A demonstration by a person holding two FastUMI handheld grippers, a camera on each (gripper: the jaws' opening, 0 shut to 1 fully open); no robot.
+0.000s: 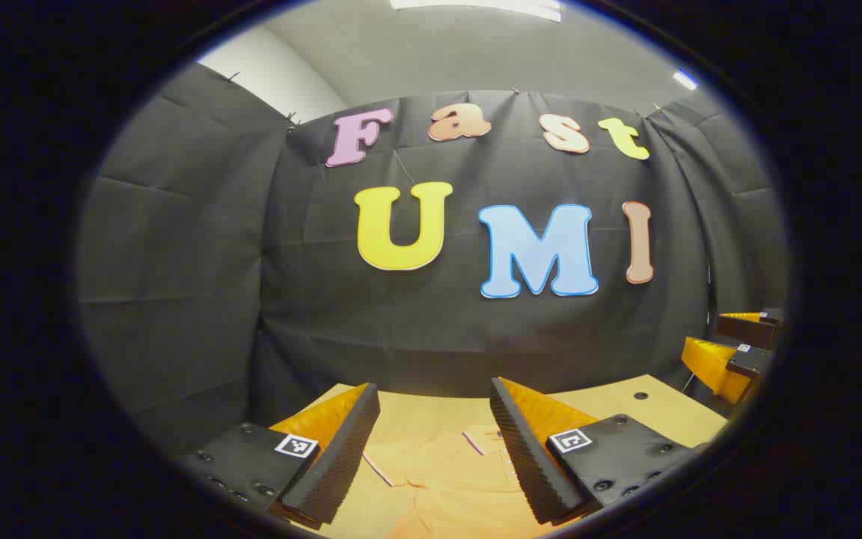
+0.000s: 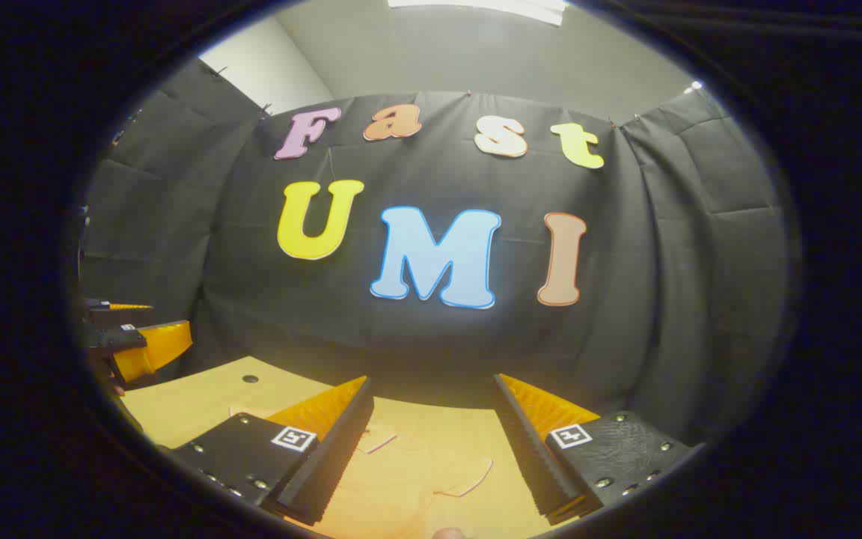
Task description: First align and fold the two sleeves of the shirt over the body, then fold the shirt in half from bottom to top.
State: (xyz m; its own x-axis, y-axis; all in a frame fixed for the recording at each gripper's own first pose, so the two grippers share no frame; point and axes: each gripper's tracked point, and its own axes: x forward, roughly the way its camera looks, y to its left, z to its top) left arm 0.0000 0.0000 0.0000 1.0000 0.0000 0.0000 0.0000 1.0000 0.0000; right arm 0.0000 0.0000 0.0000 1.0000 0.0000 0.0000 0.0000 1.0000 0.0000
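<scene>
A pale wooden table [image 1: 655, 408] lay at six o'clock in the left gripper view, with a small dark hole [image 1: 640, 395] toward four o'clock. Black cloth [image 1: 176, 247] walled the booth behind it. A ceiling light [image 1: 476, 6] glowed at twelve o'clock.

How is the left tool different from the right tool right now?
The left tool has the shirt's collar showing between its fingers; the right tool has a sleeve end of the shirt between its fingers. The left tool sees the table's hole to its right; the right tool sees it to its left. Both are open above the shirt, holding nothing.
</scene>
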